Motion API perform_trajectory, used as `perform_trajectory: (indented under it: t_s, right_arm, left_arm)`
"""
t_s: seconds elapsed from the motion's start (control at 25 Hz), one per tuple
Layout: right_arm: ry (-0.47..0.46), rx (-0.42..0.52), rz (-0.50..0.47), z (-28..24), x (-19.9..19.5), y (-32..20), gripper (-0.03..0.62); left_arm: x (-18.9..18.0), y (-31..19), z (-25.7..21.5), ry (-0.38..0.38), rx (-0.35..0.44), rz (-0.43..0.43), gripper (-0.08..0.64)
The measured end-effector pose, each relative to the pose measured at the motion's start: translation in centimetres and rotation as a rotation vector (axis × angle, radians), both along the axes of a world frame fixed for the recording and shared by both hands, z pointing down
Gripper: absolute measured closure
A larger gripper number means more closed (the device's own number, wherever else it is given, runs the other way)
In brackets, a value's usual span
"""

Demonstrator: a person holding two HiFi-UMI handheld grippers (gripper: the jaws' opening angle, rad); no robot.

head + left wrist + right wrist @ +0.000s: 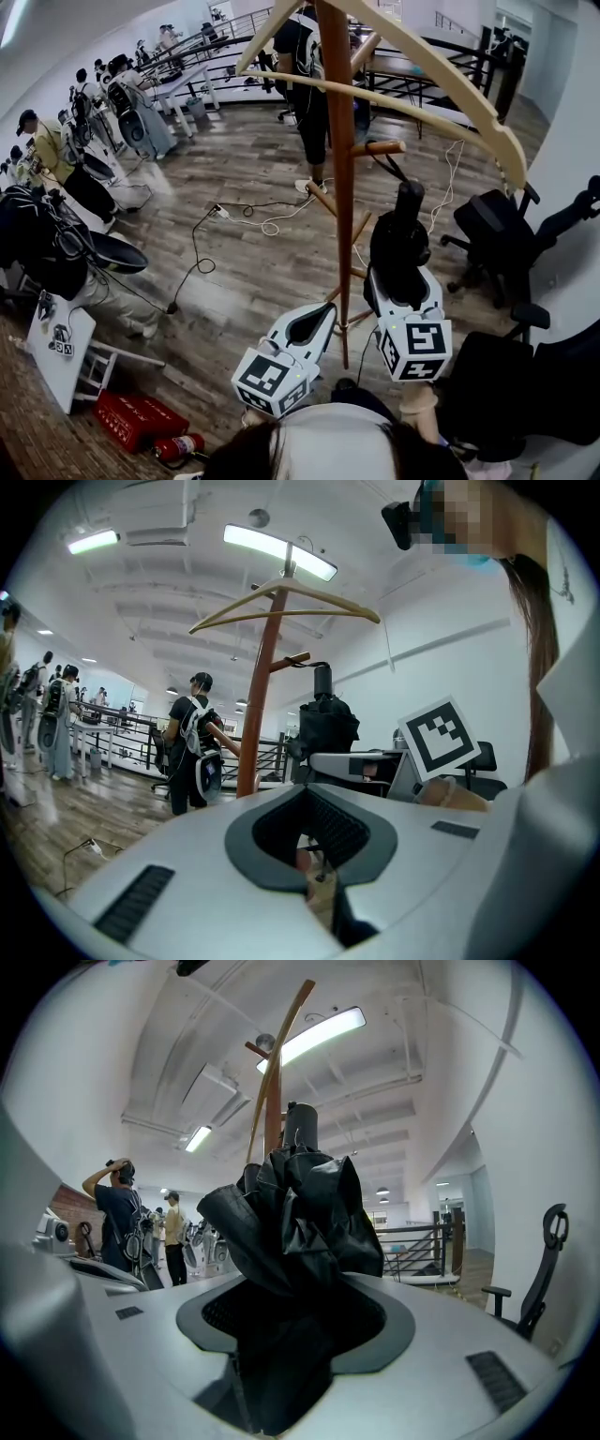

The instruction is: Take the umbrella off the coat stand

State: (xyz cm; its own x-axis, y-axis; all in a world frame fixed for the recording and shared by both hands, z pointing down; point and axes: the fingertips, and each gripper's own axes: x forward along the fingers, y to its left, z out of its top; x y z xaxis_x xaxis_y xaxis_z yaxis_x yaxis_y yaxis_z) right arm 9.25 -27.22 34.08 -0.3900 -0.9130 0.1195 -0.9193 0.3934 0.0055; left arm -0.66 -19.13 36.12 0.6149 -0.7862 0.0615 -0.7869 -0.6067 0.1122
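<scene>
Black folded umbrella (pixel 398 234) stands upright, clamped in the jaws of the right gripper (pixel 401 278), just beside the pole of the wooden coat stand (pixel 337 141). Its strap runs up to a peg (pixel 380 147). Left gripper (pixel 309 328) jaws stand apart, empty.

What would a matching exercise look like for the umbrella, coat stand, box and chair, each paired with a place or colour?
Things:
1. umbrella
2. coat stand
3. box
4. chair

Matches:
A. red
B. in the right claw
C. beside the wall
D. brown wood

Pairs: 1-B, 2-D, 3-A, 4-C.
</scene>
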Motion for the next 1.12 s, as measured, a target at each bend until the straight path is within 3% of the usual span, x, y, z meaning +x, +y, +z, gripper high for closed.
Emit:
perform_trajectory:
  t_s: [1.12]
  right_arm:
    - [-0.019, 0.049, 0.087, -1.8, 2.2, 1.9, 0.33]
  left_arm:
    - [1.1, 1.4, -0.6, -0.002, 0.025, 0.065, 0.551]
